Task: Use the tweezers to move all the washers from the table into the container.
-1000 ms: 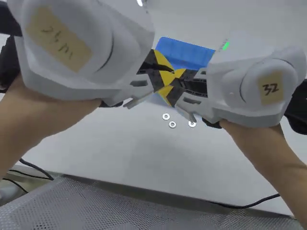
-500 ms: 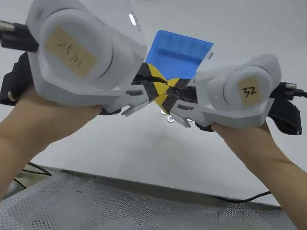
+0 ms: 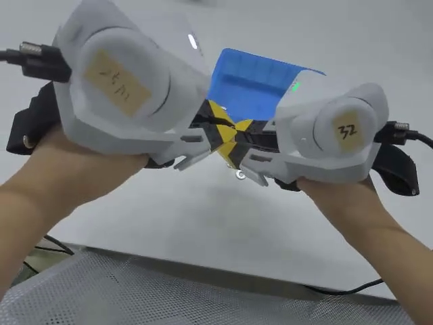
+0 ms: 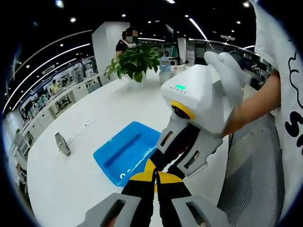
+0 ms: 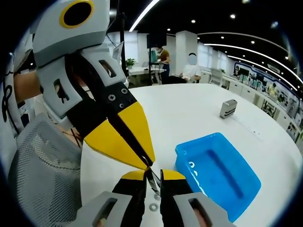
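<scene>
My left gripper [image 3: 222, 133] and right gripper [image 3: 238, 135] meet tip to tip above the white table, in front of the blue container [image 3: 260, 81]. In the right gripper view my right gripper [image 5: 152, 176] is shut on a thin metal sliver that looks like the tweezers [image 5: 152, 179]. The left gripper [image 5: 147, 164] has its yellow jaws shut, and they touch the sliver's upper end. Loose washers [image 5: 153, 207] lie on the table just below the jaws, and one washer [image 3: 240, 175] peeks out under the right gripper. The container [image 5: 222, 177] holds a few washers [image 5: 191, 165].
A small grey box [image 5: 228, 108] stands on the table beyond the container. A grey mesh surface [image 3: 135, 298] and a black cable [image 3: 352, 290] lie at the table's near edge. A potted plant [image 4: 135, 61] stands at the table's far end, with people behind it.
The two grippers stay jaw to jaw and have sunk a little over the washers. Three washers showed a second ago; the right gripper now covers all but one.
</scene>
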